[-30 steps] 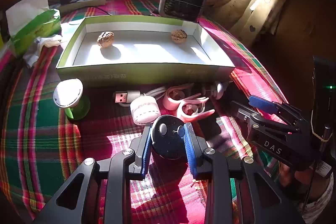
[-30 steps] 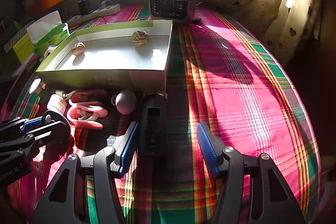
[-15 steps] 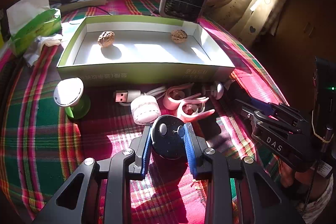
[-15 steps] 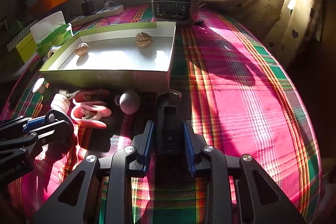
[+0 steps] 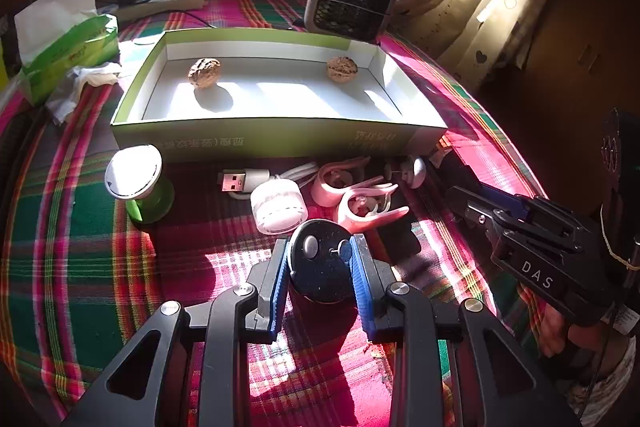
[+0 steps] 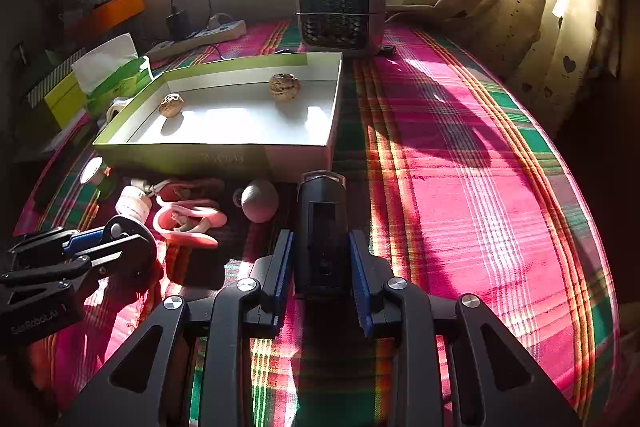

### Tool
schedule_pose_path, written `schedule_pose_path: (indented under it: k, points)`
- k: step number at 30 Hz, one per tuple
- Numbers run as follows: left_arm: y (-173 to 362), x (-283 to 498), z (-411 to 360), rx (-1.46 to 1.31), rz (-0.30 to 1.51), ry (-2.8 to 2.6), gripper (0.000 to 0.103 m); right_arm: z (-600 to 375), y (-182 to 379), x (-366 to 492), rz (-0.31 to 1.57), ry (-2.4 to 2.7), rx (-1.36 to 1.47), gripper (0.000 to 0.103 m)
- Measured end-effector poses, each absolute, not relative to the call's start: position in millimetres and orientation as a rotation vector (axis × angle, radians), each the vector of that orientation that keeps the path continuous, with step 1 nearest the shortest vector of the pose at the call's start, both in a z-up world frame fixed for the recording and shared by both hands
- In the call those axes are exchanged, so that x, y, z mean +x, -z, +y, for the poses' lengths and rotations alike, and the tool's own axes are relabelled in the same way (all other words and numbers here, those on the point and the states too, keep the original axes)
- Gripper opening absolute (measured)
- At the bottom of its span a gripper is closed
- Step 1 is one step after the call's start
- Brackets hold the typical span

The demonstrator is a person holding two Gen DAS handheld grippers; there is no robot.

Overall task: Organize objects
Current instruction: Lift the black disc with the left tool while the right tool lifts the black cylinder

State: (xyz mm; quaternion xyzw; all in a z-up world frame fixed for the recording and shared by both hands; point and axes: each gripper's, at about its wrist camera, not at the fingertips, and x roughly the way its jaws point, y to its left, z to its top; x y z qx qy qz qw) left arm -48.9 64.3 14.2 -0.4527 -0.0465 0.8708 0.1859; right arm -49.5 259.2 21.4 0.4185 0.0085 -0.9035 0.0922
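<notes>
Your left gripper (image 5: 320, 263) clamped the round black disc (image 5: 320, 267); your right gripper (image 6: 322, 259) pinched the black rectangular device (image 6: 322, 227). Both items sat on the plaid cloth (image 6: 460, 187). At twelve o'clock lay the green box (image 5: 260, 141), holding two walnuts (image 5: 205, 73).

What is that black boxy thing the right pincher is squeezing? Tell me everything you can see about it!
The black boxy thing looks like hard, slightly shiny plastic. It is long and narrow, with a rectangular recess down its top face and a clear loop at its far end. It lies flat on the plaid cloth, pointing toward the green-and-white box and stopping just short of it. The right gripper presses its blue pads against both long sides. What it is for, I cannot tell.
</notes>
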Motion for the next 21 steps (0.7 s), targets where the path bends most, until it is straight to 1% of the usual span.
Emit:
schedule_pose_path:
  k: [21]
  points:
    - [-15.4, -48.0, 64.5, -1.272, -0.122, -2.459, 0.027, 257.4, -18.5, -46.7, 0.043, 2.669, 1.266, 0.029]
